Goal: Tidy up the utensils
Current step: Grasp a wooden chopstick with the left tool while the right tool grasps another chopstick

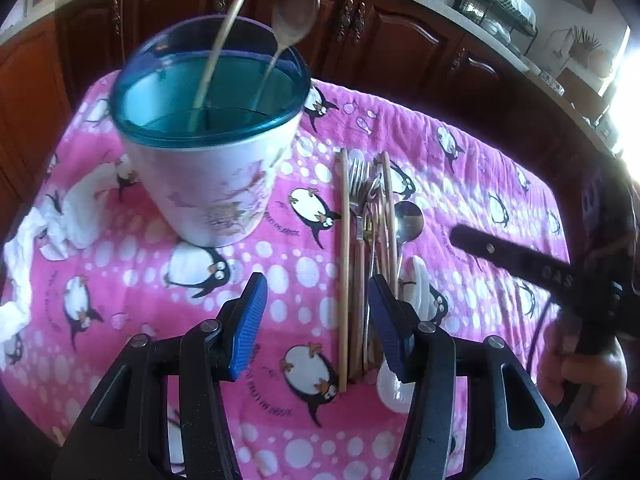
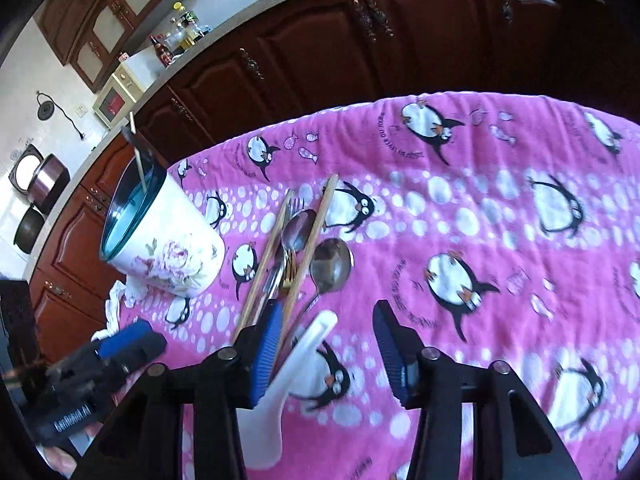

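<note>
A white floral holder with a teal rim [image 1: 208, 152] stands on the pink penguin cloth [image 1: 460, 168]; a wooden spoon [image 1: 294, 12] and a chopstick [image 1: 228, 36] stand in it. It also shows in the right wrist view [image 2: 168, 256]. To its right lies a bundle: chopsticks [image 1: 344, 260], forks [image 1: 358, 188], a metal spoon [image 1: 408, 220] and a white ceramic spoon [image 1: 420, 288]. My left gripper [image 1: 318, 320] is open and empty just above the bundle's near end. My right gripper [image 2: 330, 352] is open, with the white ceramic spoon [image 2: 280, 380] lying between its fingers, near the left one.
A crumpled white cloth [image 1: 36, 248] lies at the table's left edge. Dark wooden cabinets [image 2: 360, 48] run behind the table under a counter with bottles [image 2: 176, 40] and a dish rack [image 1: 496, 12]. The right gripper's body [image 1: 540, 276] shows at the right.
</note>
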Demonstrator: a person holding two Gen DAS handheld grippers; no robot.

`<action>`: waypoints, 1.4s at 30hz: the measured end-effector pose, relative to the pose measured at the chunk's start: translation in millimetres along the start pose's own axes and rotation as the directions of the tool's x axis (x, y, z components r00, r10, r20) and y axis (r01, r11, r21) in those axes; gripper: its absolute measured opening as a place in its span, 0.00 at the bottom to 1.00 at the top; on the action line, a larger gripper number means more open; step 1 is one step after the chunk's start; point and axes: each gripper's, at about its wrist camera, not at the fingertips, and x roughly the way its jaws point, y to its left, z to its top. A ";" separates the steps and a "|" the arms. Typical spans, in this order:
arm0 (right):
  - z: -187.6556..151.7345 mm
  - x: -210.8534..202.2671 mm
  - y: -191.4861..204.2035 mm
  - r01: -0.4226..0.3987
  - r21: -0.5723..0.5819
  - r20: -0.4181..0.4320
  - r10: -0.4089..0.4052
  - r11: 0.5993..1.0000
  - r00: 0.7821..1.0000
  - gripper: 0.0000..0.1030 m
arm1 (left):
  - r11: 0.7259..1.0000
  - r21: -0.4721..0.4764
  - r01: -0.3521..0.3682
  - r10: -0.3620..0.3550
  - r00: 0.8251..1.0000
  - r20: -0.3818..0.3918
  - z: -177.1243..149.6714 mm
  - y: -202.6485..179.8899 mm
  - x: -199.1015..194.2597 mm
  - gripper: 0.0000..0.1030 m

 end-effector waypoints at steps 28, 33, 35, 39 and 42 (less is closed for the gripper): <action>56.5 78.9 -7.0 -0.136 0.073 -0.104 0.143 0.988 0.984 0.09 | 1.000 -0.029 -0.001 -0.002 0.994 -0.105 7.3 -2.4 55.8 0.02; 36.9 54.9 3.2 -0.202 0.063 -0.104 0.208 0.977 0.973 0.09 | 0.999 -0.049 0.003 -0.009 0.993 -0.114 -12.2 10.4 32.5 0.02; 29.4 47.5 5.8 -0.215 0.057 -0.103 0.220 0.975 0.970 0.09 | 0.999 -0.044 0.005 -0.010 0.994 -0.111 -15.5 11.3 25.6 0.02; 17.8 26.3 0.0 -0.233 0.078 -0.073 0.238 0.969 0.968 0.09 | 0.999 -0.040 0.007 -0.010 0.996 -0.089 -10.6 4.0 21.1 0.04; 11.6 14.5 -10.6 -0.214 0.101 -0.061 0.221 0.972 0.973 0.09 | 0.999 -0.034 0.022 -0.025 0.995 -0.092 -8.5 -4.6 24.5 0.16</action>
